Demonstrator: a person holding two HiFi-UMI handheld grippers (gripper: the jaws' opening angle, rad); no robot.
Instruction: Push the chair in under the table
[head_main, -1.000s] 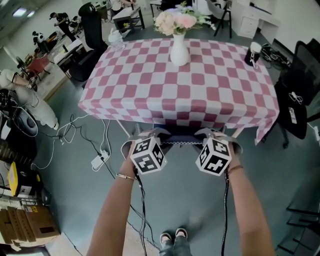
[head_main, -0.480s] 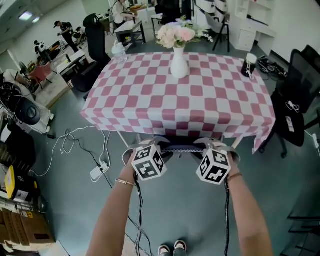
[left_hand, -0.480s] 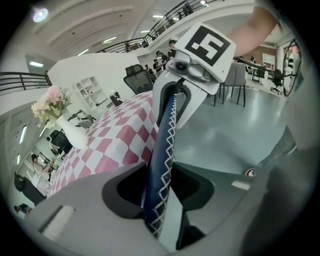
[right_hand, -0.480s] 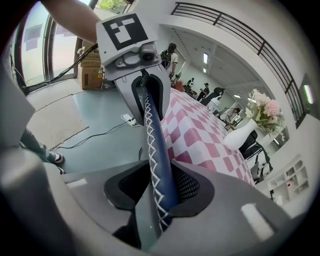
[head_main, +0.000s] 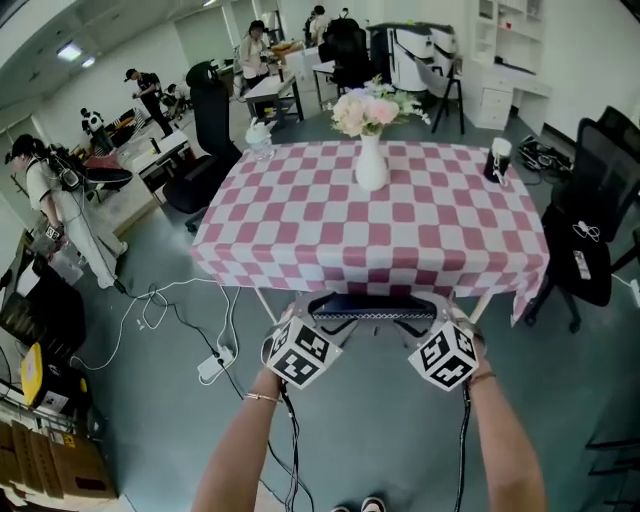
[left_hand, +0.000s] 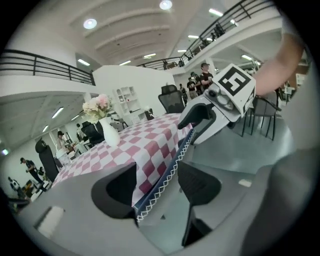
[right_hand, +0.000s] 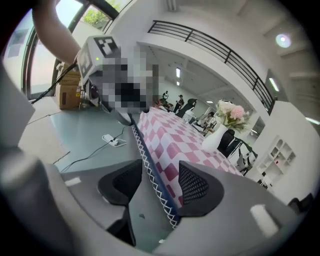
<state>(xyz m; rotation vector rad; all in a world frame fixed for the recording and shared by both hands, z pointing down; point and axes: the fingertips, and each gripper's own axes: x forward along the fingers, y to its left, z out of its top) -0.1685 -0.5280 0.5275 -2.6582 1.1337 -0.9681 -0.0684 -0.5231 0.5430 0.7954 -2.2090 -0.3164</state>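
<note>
Chair (head_main: 372, 307) seemingly further under; flowers (head_main: 366, 110) in vase (head_main: 371, 165)

Head view steeply down on table (head_main: 300, 225); gripper views low, close, along shared chair back (head_main: 372, 304).

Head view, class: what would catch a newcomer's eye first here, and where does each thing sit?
The pink-and-white checked tablecloth fills the middle of the picture, with a white vase of flowers standing toward its far side. At its near edge, the left gripper and right gripper have just opened their jaws; the zigzag-trimmed top edge of the chair back runs between each pair, not pinched.
</note>
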